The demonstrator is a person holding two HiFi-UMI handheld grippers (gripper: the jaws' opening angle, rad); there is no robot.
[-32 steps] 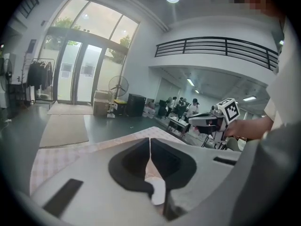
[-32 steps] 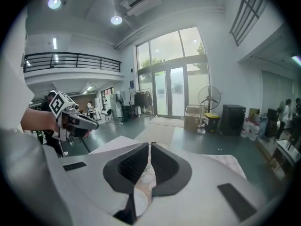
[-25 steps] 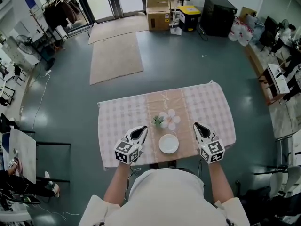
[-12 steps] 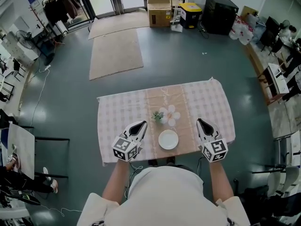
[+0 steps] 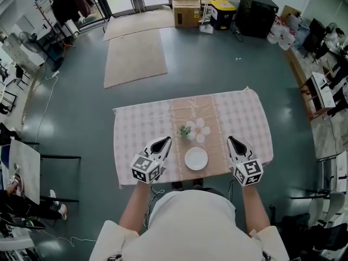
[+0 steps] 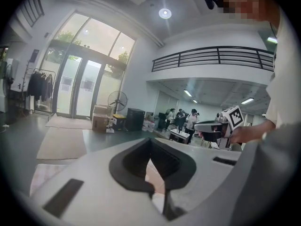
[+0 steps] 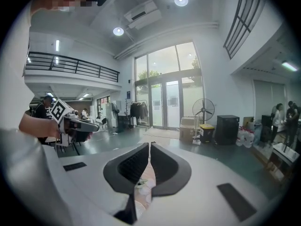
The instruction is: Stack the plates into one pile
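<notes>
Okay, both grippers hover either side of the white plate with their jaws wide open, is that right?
Not quite. Both gripper views show the jaws shut and empty. The left gripper and right gripper do flank the white plate.

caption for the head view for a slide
Left gripper and right gripper, both shut, flank a white plate on the table.

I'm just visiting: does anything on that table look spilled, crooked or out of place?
Nothing stands out. The white plate lies flat on the beige runner, a small green plant and pale flower-shaped piece just behind it. The checked tablecloth lies smooth, with no spill. The left gripper and right gripper are shut and empty.
</notes>
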